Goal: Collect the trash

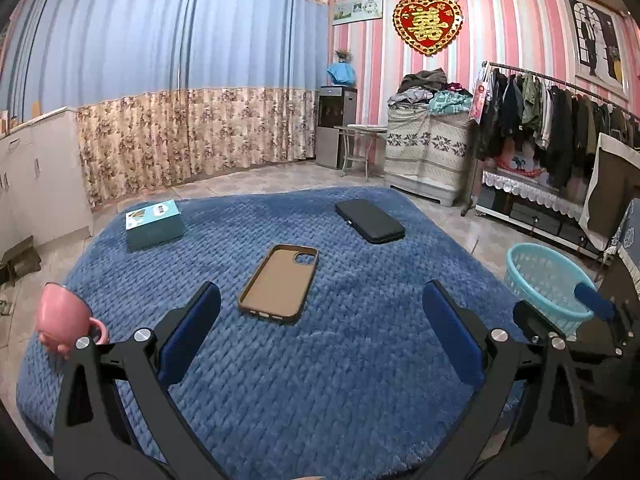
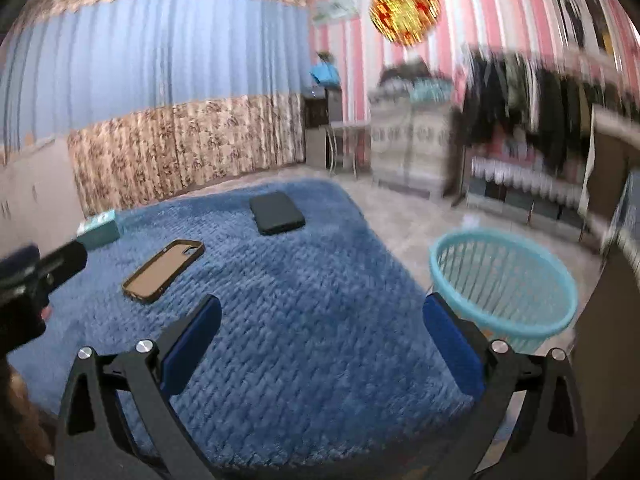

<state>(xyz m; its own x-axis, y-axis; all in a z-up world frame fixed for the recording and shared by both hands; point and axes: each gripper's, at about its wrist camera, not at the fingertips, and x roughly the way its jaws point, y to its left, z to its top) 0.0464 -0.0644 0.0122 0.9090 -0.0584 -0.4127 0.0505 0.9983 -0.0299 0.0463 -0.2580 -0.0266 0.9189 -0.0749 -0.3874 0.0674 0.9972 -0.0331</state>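
Blue blanket (image 1: 340, 360), pink cup (image 1: 64, 318) in left view only

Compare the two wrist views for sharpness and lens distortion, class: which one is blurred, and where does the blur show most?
Left wrist view: sharp throughout, the phone case and heart wall decoration crisp; fisheye bends the curtains. Right wrist view: motion-blurred, worst on the right, where the clothes rack and heart decoration smear; the basket is soft.

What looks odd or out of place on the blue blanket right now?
The pink cup at the blanket's left edge lies tipped over, handle toward the camera. The phone case lies empty, inside facing up.
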